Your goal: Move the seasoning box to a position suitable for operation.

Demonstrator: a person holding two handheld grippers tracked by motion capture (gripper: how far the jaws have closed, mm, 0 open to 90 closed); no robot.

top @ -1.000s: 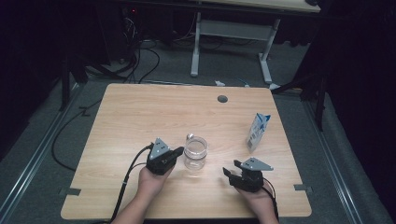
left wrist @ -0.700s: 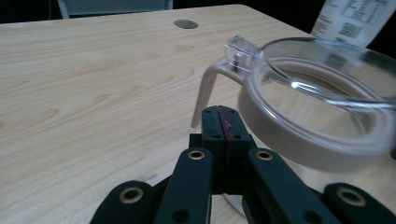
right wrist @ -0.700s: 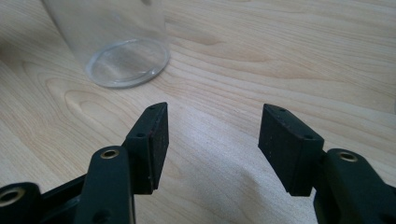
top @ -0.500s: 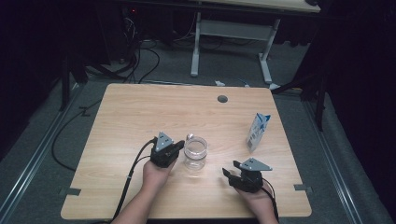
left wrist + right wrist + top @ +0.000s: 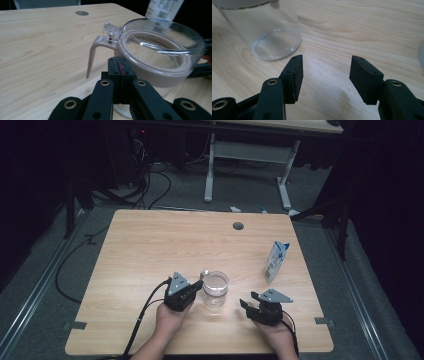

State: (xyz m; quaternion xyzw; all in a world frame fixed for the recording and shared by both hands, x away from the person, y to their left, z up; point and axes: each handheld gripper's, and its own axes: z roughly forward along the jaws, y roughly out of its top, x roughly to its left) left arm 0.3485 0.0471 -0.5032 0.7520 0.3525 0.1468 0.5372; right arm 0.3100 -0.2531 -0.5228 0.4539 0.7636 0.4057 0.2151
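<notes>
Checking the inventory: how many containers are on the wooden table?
2: a clear glass jar with a latched lid near the front centre, and a blue-and-white carton standing toward the right edge.

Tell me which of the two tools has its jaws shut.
The left tool, beside the clear glass jar: its jaws are pressed together. The right tool has a gap between its jaws.

A light wooden desk [image 5: 150,245] with a round cable hole [image 5: 238,226] is set on grey carpet [image 5: 45,285]. Beyond it, a white-legged table frame [image 5: 250,155] is seen in near darkness, and black cables [image 5: 150,185] are strewn across the floor. The surroundings are left unlit.
</notes>
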